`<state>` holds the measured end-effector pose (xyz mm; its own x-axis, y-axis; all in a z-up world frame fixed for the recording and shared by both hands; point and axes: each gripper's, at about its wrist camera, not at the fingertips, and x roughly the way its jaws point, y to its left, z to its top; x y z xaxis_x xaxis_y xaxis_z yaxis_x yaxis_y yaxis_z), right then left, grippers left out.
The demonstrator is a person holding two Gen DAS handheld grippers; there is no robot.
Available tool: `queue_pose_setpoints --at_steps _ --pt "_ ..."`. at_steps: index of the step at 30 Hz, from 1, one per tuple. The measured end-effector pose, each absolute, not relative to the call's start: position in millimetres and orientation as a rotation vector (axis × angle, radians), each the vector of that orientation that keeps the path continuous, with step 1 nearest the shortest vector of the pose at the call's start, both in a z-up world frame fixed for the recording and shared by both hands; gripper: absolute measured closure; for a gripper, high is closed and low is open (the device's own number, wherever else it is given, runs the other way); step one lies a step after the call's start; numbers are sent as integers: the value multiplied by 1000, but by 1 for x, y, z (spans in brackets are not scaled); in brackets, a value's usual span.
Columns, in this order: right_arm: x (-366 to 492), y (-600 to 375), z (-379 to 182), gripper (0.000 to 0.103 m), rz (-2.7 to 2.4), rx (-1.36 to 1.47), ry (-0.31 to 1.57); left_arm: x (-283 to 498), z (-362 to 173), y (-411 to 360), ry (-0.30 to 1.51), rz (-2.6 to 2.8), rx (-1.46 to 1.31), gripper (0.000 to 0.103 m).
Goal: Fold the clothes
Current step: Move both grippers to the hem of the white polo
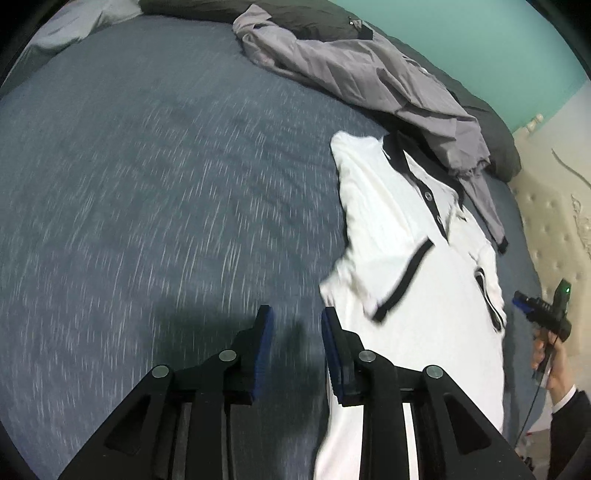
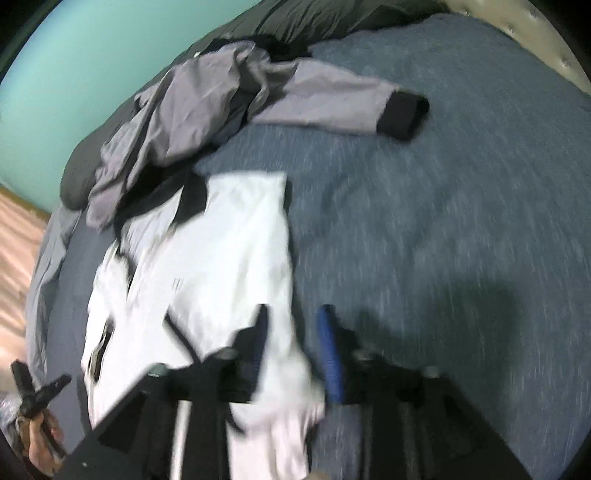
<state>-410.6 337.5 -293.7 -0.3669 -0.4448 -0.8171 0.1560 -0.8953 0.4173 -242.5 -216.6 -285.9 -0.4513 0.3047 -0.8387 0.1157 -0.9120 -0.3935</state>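
Note:
A white polo shirt (image 1: pixel 406 258) with black collar and sleeve trim lies on the blue bed cover (image 1: pixel 147 184), one sleeve folded over its chest. My left gripper (image 1: pixel 297 317) hangs just over the shirt's left edge, open, with only bed cover showing between its blue pads. In the right wrist view, which is blurred, the shirt (image 2: pixel 221 258) lies under my right gripper (image 2: pixel 294 314). It stands open, and white cloth shows in the lower part of the gap without being pinched. Each gripper also shows in the other's view, held in a hand: the right gripper (image 1: pixel 543 306) and the left gripper (image 2: pixel 37 391).
A crumpled grey jacket (image 1: pixel 369 74) with black cuffs lies beyond the shirt, partly on a dark duvet (image 1: pixel 314 14). A teal wall (image 1: pixel 480 44) and a cream tufted headboard (image 1: pixel 546 206) border the bed. Wooden floor (image 2: pixel 14 240) shows past the bed edge.

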Motion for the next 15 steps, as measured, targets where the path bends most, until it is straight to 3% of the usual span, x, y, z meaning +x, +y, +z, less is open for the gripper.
queue_pose_setpoints --at_steps 15 --pt "-254 361 -289 62 -2121 1624 -287 -127 -291 -205 -487 2377 -1720 73"
